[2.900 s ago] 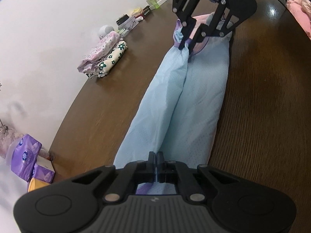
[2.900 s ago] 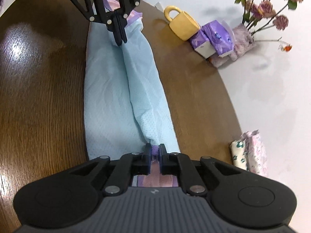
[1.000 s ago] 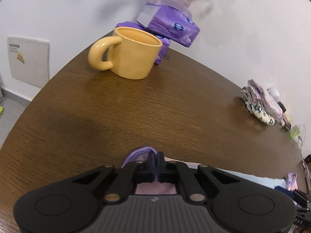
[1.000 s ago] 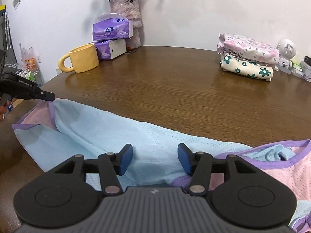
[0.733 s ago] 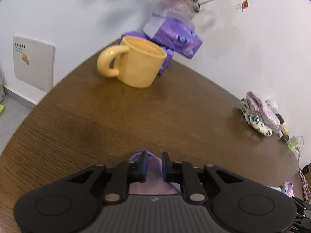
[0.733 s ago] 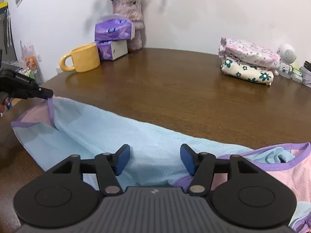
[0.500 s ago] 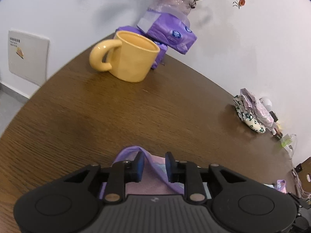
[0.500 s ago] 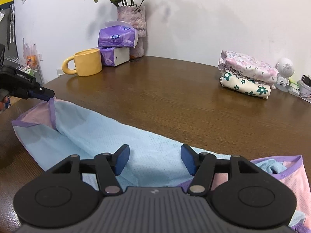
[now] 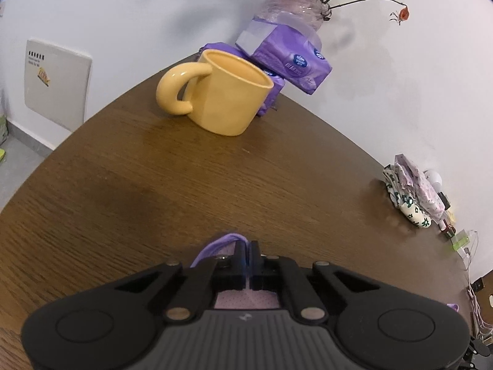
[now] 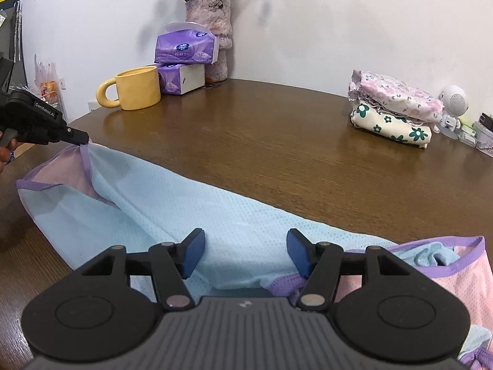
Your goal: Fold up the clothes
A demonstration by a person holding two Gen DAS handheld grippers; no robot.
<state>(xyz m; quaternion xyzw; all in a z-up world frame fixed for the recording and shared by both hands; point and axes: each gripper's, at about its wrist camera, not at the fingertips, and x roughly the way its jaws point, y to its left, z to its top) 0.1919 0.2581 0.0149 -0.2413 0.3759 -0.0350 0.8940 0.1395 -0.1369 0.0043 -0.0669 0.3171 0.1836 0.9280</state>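
The left hand-held gripper point(image 9: 247, 257) has snapped shut again on the purple hem of the blue garment point(image 10: 197, 215), which lies across the surface point(image 10: 277, 148). The right hand-held gripper point(image 10: 245, 254) hovers released above it, so a fold should follow.

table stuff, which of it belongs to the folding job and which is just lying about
Belongs to the job:
- blue garment, spread on the table
- left claw, shut on its purple hem
- right claw, open above the garment

Just lying about:
- yellow mug
- tissue packs
- vase
- folded clothes
- white speaker
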